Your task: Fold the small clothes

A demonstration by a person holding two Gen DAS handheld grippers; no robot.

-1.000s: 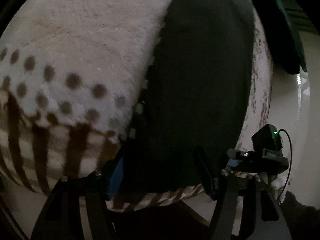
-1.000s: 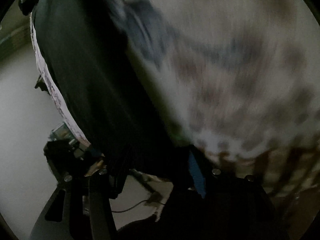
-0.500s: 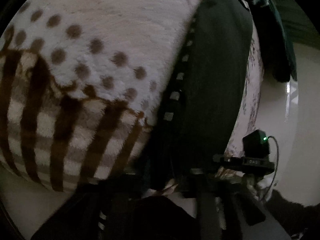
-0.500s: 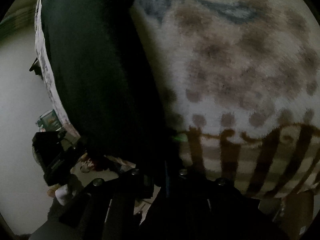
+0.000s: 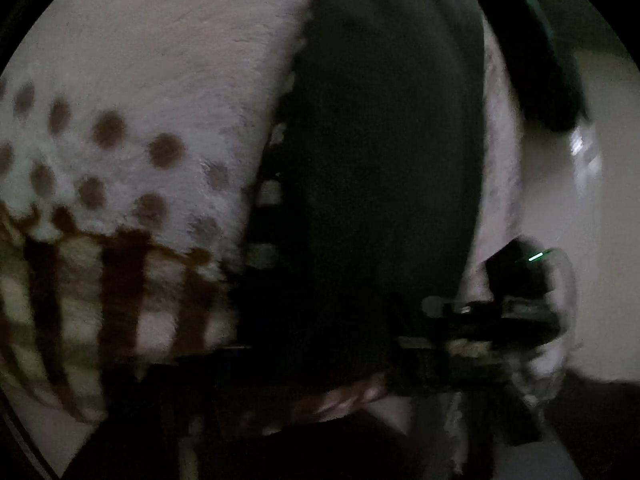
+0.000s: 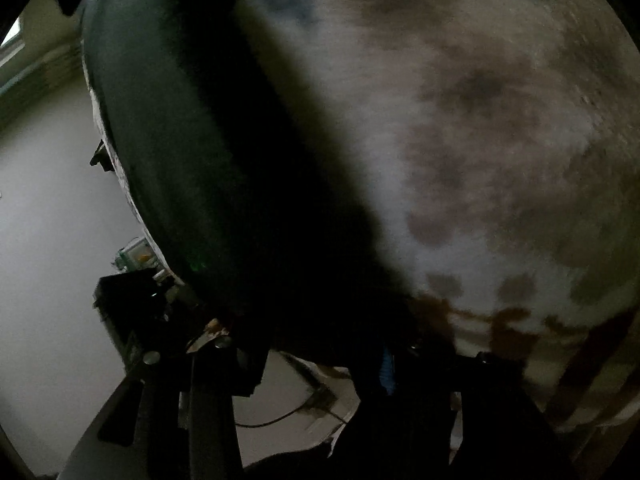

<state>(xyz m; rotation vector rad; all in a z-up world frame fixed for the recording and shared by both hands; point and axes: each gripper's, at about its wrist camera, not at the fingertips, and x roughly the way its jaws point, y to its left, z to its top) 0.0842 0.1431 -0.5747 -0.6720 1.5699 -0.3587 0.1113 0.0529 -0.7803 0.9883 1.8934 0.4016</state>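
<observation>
Smooth dark garment lies on plush spotted, striped blanket.

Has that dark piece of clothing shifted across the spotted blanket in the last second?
Cannot tell. In both views the dark garment lies along the spotted blanket much as before; the framing changes, but the cameras move and the pictures are blurred.

No legible text, label, brand or number in either view. Both frames dim and motion-blurred; any markings on the devices are too smeared to read.
</observation>
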